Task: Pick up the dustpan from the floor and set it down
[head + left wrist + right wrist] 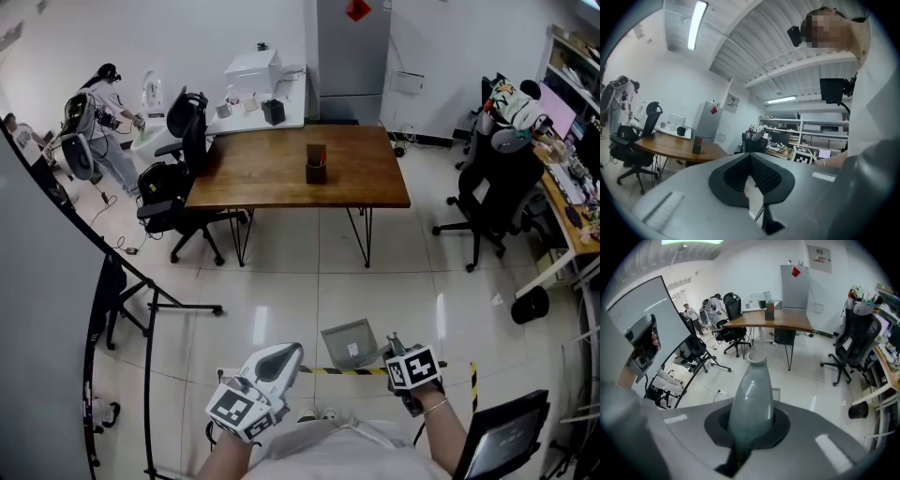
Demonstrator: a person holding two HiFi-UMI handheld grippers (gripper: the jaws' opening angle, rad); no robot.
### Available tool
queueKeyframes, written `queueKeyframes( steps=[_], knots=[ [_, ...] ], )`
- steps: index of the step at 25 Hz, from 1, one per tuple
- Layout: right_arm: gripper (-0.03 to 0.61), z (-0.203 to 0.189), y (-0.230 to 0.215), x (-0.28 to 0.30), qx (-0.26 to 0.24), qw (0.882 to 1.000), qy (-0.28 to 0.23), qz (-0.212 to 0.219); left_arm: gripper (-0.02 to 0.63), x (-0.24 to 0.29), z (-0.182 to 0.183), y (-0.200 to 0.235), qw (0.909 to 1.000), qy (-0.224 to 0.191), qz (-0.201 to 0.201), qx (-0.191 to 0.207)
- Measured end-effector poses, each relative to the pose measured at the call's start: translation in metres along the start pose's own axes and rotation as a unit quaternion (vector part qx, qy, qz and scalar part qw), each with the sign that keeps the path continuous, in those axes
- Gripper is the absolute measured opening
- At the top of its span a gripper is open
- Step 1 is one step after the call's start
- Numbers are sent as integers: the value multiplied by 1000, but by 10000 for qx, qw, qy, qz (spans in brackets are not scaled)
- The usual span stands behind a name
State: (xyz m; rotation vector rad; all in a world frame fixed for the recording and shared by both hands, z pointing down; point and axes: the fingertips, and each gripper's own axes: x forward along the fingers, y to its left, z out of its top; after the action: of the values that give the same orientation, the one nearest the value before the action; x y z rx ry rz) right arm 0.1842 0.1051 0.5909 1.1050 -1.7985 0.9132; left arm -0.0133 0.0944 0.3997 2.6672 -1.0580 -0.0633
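Observation:
The grey dustpan (349, 342) hangs just above the white floor in front of the person's feet, in the head view. Its tapered grey handle (752, 394) stands up between the jaws of my right gripper (751, 426), which is shut on it. In the head view the right gripper (396, 356) sits at the pan's right edge, under its marker cube (413, 367). My left gripper (284, 356) is held to the left of the pan, apart from it. Its dark pads (761, 173) meet with nothing between them.
A strip of black and yellow tape (328, 371) crosses the floor under the pan. A wooden table (281, 178) with a dark holder (316, 166) stands ahead, with office chairs (183, 187) at its left and right (492, 192). A tripod stand (150, 300) is at the left, a black bin (530, 305) at the right.

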Motion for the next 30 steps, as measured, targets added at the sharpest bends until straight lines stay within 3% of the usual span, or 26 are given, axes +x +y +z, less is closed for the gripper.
queueKeyframes(
  steps=[6, 11, 16, 30],
  knots=[
    [0, -9, 13, -2, -27, 10000, -48, -44, 14, -20, 6, -1, 9999, -108, -53, 8],
    [0, -18, 19, -3, 41, 10000, -39, 28, 14, -29, 7, -6, 9993, -183, 74, 322],
    [0, -10, 29, 0, 16, 9999, -61, 103, 14, -35, 15, -4, 9989, -409, 26, 214],
    [0, 13, 28, 12, -61, 9998, -150, 138, 14, -20, 11, 20, 9987, -375, 327, 69]
  ],
)
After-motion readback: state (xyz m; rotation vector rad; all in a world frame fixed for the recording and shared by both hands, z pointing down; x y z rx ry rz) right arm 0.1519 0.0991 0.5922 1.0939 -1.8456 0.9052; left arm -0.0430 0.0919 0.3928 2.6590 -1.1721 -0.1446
